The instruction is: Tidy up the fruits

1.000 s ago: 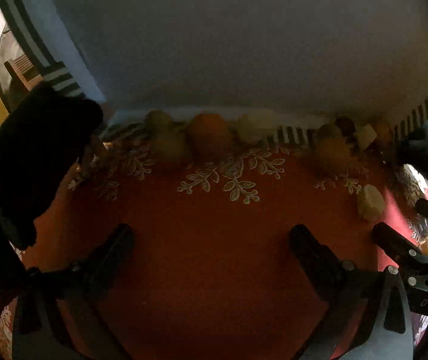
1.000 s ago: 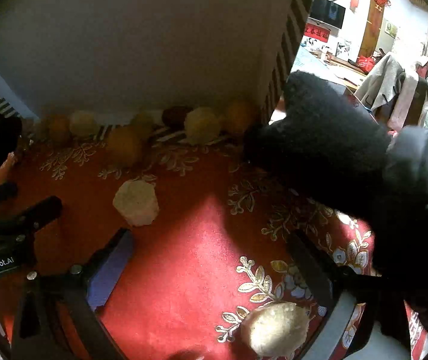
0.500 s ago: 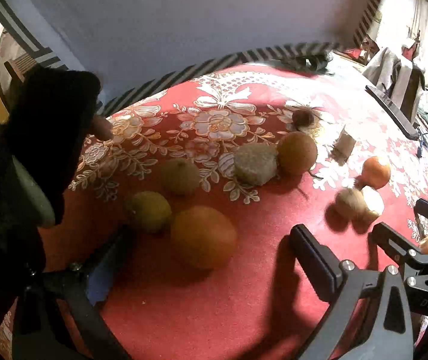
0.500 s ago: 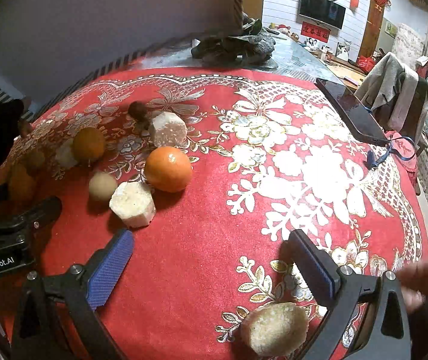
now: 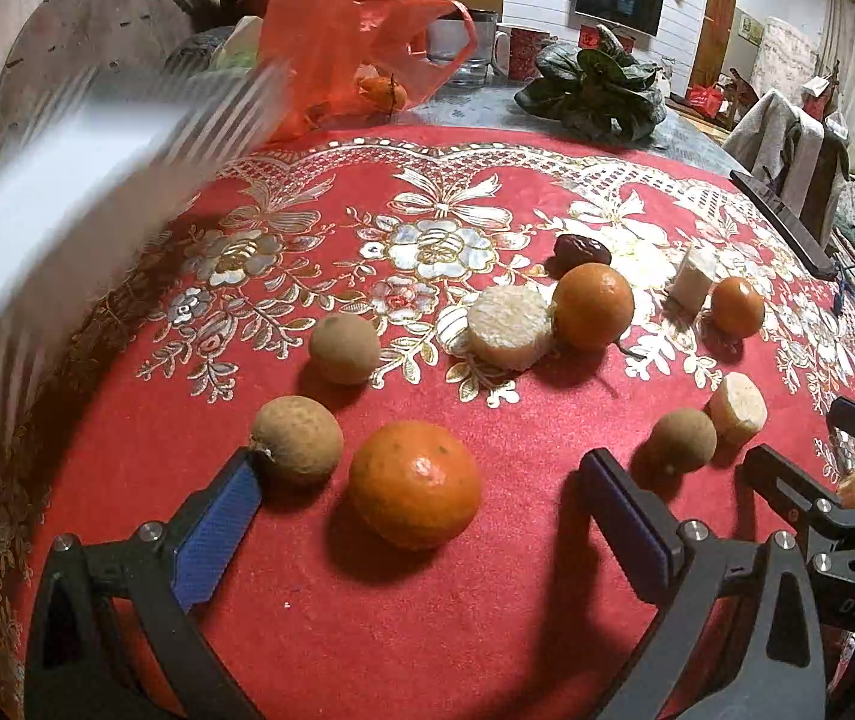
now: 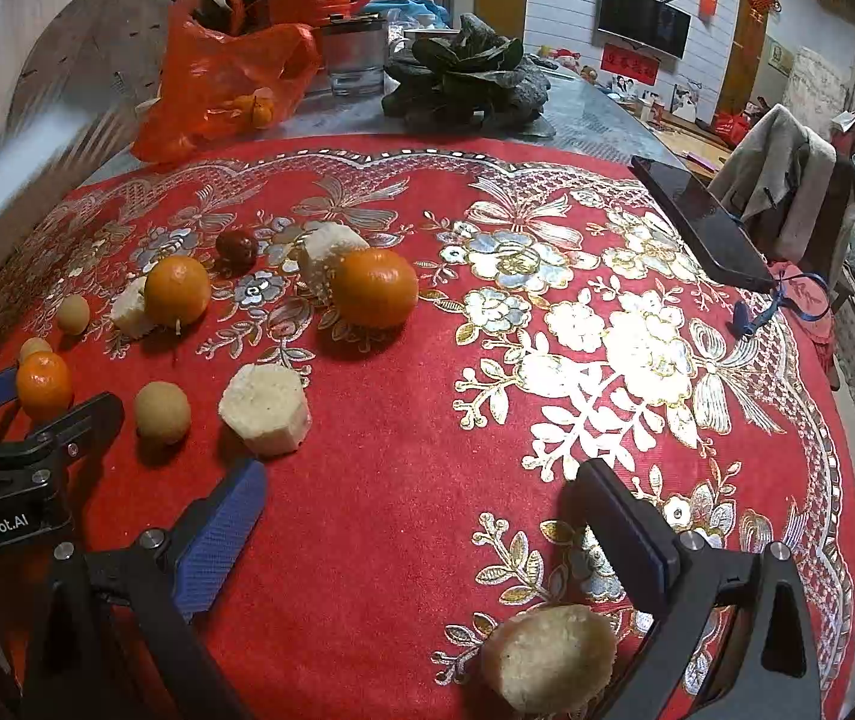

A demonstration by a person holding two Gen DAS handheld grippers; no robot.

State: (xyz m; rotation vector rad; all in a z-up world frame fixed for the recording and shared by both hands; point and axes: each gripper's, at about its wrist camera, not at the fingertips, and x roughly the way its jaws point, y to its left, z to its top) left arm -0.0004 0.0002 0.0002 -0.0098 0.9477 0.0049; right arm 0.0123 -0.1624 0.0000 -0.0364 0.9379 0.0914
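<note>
Left gripper (image 5: 421, 504): jaws stand wide apart, gripping nothing, low over the red embroidered cloth (image 5: 427, 630) covering the bench. A large orange (image 5: 415, 483) sits on the cloth between the jaws, just ahead of the tips and touching neither. A brown longan (image 5: 297, 439) lies against the tip of the left jaw. Beyond the right jaw tip lie a second longan (image 5: 683, 440) and, just beside it, a pale cut piece (image 5: 738, 407).

Farther ahead of the left jaws: a third longan (image 5: 344, 348), a pale round slice (image 5: 508, 327) touching a second orange (image 5: 593, 305), a dark red date (image 5: 582, 252) behind that orange, a white block (image 5: 693, 277) and a small orange (image 5: 737, 307) just beside it.

Right gripper (image 6: 421, 516): jaws equally wide apart and empty. Bare cloth lies between them. A pale lump (image 6: 550, 654) rests close in beside the base of the right jaw, partly out of view. A pale faceted piece (image 6: 265, 409) lies just ahead of the left jaw tip.

A blurred white striped object (image 5: 67, 180) crosses the far left of the left wrist view; its nature cannot be determined. A red plastic bag (image 6: 223, 78) and leafy greens (image 6: 463, 78) sit at the far edge of the bench.
</note>
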